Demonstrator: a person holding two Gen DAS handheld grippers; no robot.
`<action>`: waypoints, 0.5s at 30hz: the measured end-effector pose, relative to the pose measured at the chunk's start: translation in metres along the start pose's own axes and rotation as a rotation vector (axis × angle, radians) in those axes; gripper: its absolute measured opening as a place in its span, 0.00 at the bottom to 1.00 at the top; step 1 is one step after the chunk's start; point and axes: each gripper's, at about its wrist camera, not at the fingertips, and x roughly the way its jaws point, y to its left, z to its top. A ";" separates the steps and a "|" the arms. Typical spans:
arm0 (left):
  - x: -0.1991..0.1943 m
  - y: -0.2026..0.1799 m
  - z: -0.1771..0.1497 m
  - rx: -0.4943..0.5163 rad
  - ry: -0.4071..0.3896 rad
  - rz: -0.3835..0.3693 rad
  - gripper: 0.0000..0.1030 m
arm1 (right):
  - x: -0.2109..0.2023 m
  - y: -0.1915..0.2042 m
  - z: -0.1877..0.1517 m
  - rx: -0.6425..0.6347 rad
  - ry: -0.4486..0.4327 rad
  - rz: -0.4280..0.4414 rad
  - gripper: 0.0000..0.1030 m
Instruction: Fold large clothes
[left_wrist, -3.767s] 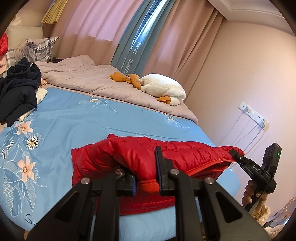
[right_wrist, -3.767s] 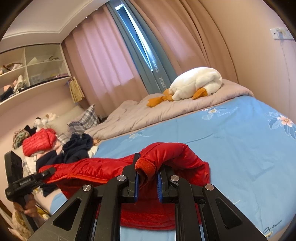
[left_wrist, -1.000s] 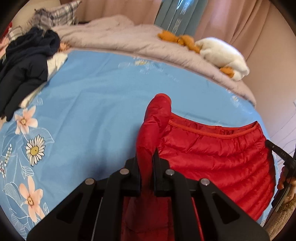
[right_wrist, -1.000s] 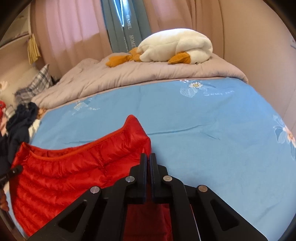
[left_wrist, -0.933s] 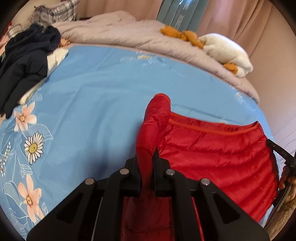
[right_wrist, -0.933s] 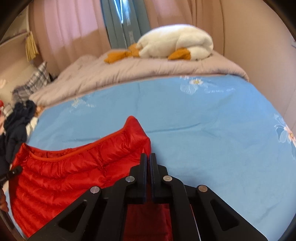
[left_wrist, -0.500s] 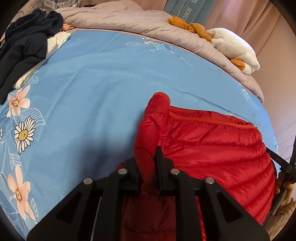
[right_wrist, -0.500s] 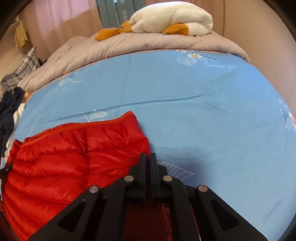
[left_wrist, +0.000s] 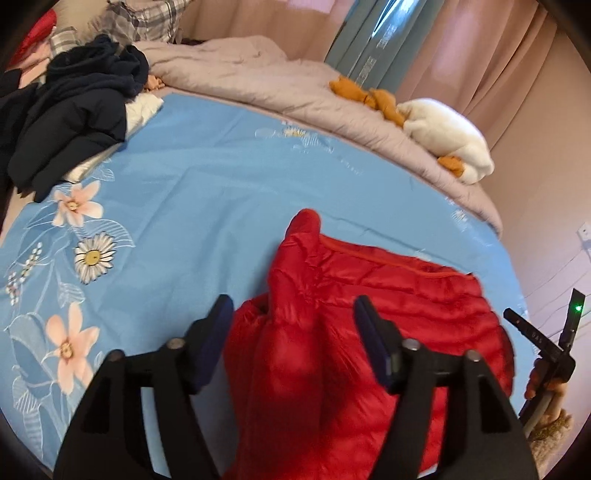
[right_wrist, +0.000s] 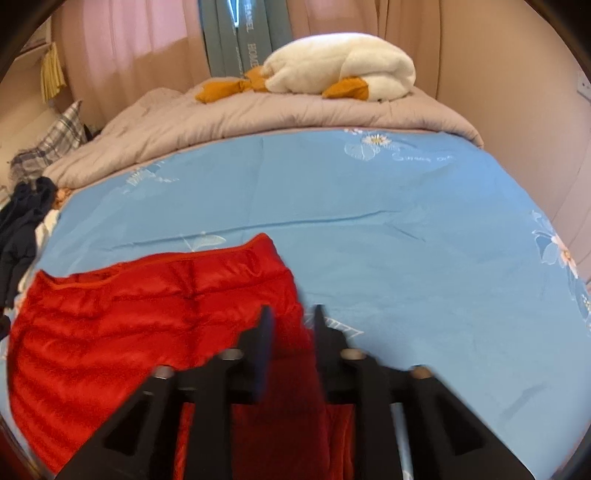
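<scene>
The red puffer jacket (left_wrist: 388, 314) lies flat on the blue floral bedsheet (left_wrist: 192, 206) at the near edge of the bed. The left gripper (left_wrist: 293, 325) has just been opening; its jaws stand wide, with a raised red sleeve between them but unpressed. The right gripper (right_wrist: 291, 325) has also just been opening, its jaws parted over the jacket's edge, gripping nothing.

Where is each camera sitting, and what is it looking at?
Left wrist: on the left gripper, looking down across the blue bed at the red jacket; jaws open, just released. The right gripper and its hand show at the right edge.
Right wrist: on the right gripper, facing the same jacket; jaws just opened.
Both see the jacket, bed and white plush goose.
</scene>
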 end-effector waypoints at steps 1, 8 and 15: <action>-0.009 -0.001 -0.002 -0.004 -0.015 -0.003 0.73 | -0.007 0.001 -0.001 -0.003 -0.018 0.002 0.54; -0.053 -0.002 -0.030 -0.005 -0.068 -0.015 1.00 | -0.055 0.001 -0.020 -0.001 -0.091 0.097 0.90; -0.044 0.014 -0.069 -0.069 -0.009 -0.034 1.00 | -0.064 -0.008 -0.053 0.039 -0.073 0.166 0.99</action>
